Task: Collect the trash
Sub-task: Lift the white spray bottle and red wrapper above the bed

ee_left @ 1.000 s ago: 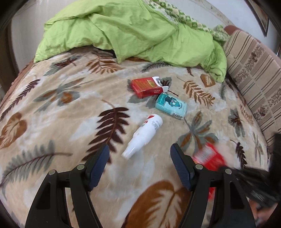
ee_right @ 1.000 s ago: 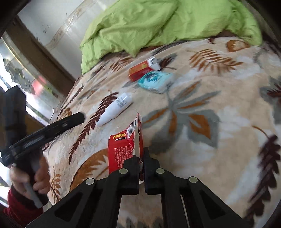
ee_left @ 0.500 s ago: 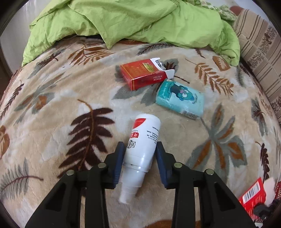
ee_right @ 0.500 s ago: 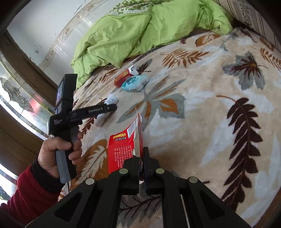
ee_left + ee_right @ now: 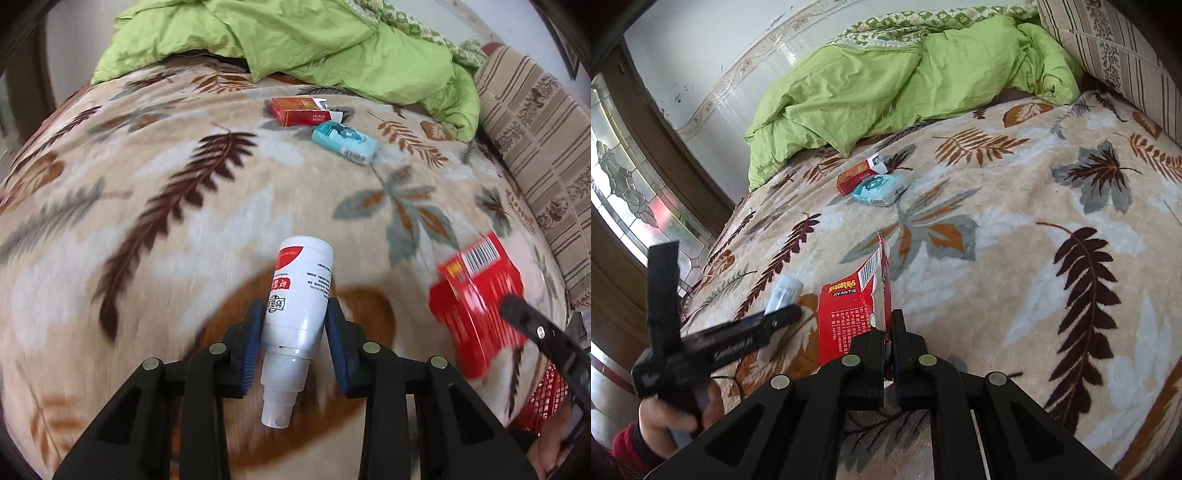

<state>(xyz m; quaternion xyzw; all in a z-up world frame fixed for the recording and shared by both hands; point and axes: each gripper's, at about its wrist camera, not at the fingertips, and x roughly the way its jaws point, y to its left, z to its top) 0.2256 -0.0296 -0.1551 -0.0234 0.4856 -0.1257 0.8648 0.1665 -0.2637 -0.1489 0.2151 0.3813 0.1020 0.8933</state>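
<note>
Now the left gripper point(image 5: 293, 328) has the white spray bottle point(image 5: 297, 295) clamped between its blue pads, jaws just closed from wide, lifting it off the blanket point(image 5: 147, 258). At three o'clock the right gripper point(image 5: 889, 332) pinches the red packet point(image 5: 846, 314). Cigarette box point(image 5: 301, 112) and teal pack point(image 5: 345, 142) wait at twelve o'clock.

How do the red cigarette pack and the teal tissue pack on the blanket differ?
The red cigarette pack is a stiff box with its lid flipped open; the teal tissue pack is a soft, closed wrapper. The cigarette pack lies nearer the green duvet, the tissue pack nearer the tools. Both lie flat on the leaf-print blanket, close together, ungrasped.
</note>
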